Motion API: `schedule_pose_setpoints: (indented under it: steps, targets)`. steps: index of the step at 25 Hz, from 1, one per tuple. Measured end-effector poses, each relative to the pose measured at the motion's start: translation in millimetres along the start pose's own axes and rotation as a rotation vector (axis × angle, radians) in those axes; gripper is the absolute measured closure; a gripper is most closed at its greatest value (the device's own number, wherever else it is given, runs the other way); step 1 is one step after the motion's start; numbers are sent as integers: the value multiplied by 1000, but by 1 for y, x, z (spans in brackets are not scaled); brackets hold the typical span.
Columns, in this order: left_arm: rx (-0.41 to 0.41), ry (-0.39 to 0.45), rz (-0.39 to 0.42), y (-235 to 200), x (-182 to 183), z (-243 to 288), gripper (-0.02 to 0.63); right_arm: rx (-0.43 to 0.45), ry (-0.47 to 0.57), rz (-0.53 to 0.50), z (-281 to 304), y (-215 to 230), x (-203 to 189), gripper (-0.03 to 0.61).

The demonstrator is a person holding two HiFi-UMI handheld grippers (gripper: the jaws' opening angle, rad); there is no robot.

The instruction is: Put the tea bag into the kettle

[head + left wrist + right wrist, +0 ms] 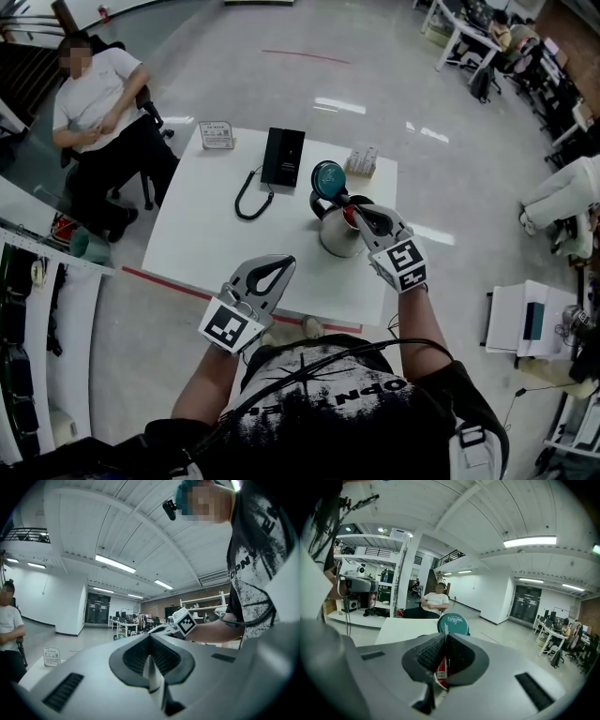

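At the far left of the head view a seated person [94, 103] in a white shirt and dark trousers sits on a chair just off the corner of the table [206, 244], a plain white rectangular top with a smooth matte face. Near its far edge stands a small upright sign card [216, 134]. To the right of the card lies a flat black rectangular device [283, 157], with a black coiled cord [248, 197] looping off its left side.

The left tool [277, 272] hovers over the table's near edge, grey and smooth. Its ribbed dark pads are pressed together with nothing between them, as the left gripper view [150, 660] confirms.

Further right stands the kettle [336, 239], a rounded body of brushed steel, with its round teal lid [327, 176] tipped up and open behind it. A small pale box [361, 161] sits just beyond it.

The right tool [358, 216] is right over the kettle's open mouth, jaws closed on the tea bag [350, 217], a thin red packet. In the right gripper view the tea bag [440, 670] shows red with white print, pinched flat between the ribbed pads, with the teal lid [453, 623] just ahead of the tips.
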State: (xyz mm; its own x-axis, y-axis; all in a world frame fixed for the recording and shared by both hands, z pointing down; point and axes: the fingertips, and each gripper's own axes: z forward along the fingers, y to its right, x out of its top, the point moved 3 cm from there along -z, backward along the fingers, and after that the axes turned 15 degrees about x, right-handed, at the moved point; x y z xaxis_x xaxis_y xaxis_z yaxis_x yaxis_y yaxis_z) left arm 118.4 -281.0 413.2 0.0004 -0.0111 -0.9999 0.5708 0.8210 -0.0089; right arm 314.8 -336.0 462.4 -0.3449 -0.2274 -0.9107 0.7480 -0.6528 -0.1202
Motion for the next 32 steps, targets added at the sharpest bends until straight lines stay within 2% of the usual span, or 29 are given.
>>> schedule_pose_setpoints:
  steps: [11, 24, 32]
  targets:
    - [37, -13, -24, 13, -9, 28, 603, 26, -32, 20, 8, 35, -26, 558]
    - [65, -26, -34, 15, -16, 37, 603, 121, -66, 6, 20, 30, -37, 558]
    - [64, -26, -32, 14, -18, 35, 603, 110, -70, 28, 18, 29, -43, 555]
